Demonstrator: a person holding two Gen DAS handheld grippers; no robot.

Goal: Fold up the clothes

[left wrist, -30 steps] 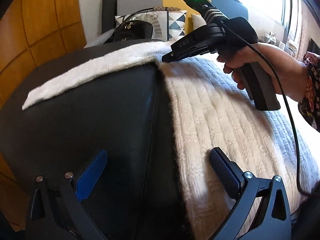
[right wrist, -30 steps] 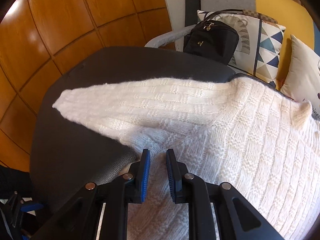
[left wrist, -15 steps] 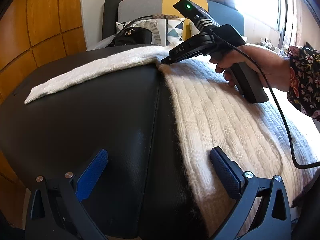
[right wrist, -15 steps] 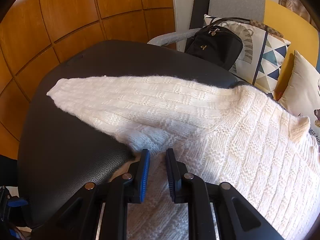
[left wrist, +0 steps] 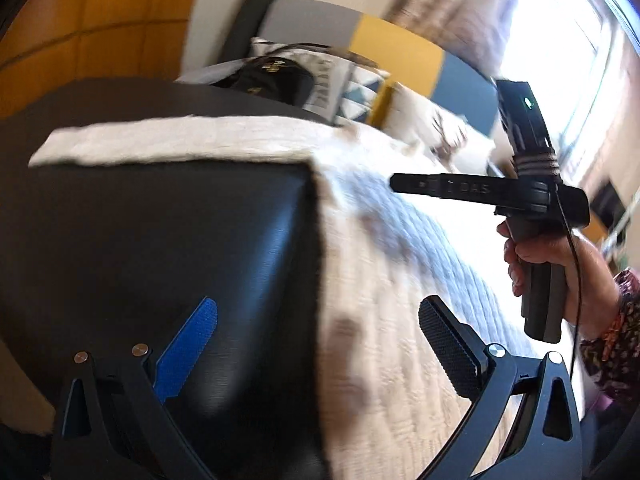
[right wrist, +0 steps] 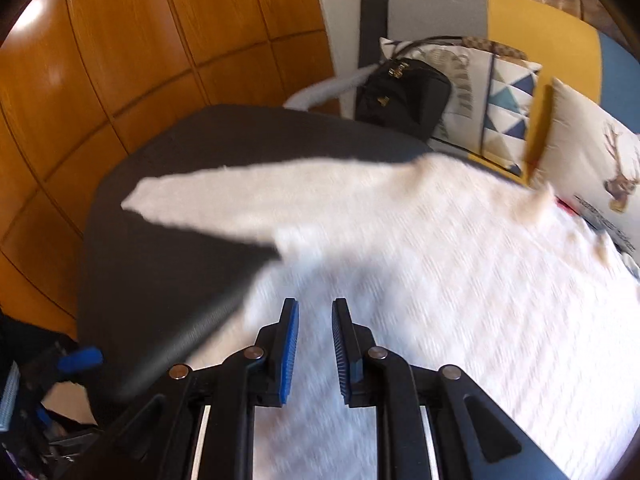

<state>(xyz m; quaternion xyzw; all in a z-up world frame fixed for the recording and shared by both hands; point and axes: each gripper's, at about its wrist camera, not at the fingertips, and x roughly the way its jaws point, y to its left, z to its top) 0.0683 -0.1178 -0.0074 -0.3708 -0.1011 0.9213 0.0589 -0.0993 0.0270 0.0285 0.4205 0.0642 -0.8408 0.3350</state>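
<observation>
White knit sweater (right wrist: 460,288) lies spread flat on a black padded surface (right wrist: 168,248), body filling the lower right of the right wrist frame, one sleeve (right wrist: 240,196) stretched straight out toward the upper left. No fold shows in the body or that sleeve; the far side of the garment is out of frame. Both views blurred.

Right gripper (right wrist: 314,340) hangs over the body just below the armpit, jaws narrowed to a slim gap with nothing between them — cloth visible through the gap. In the left wrist view it (left wrist: 440,190) floats above the knit, held by a hand (left wrist: 544,256) at right of frame. Left gripper (left wrist: 320,340) is spread wide, straddling the sweater's side edge low in its frame, empty.

Judgement: a spread garment with a sleeve out fits a fold about to be made, or one laid back out — cannot say which. For a clean sleeve fold, pinch the thick knit near the cuff and at the shoulder seam, lift low, carry across without dragging. Loose knit stretches, so keep tension even.

Beyond: black handbag (right wrist: 400,92), patterned cushions (right wrist: 508,104), wood panelling (right wrist: 140,40).
</observation>
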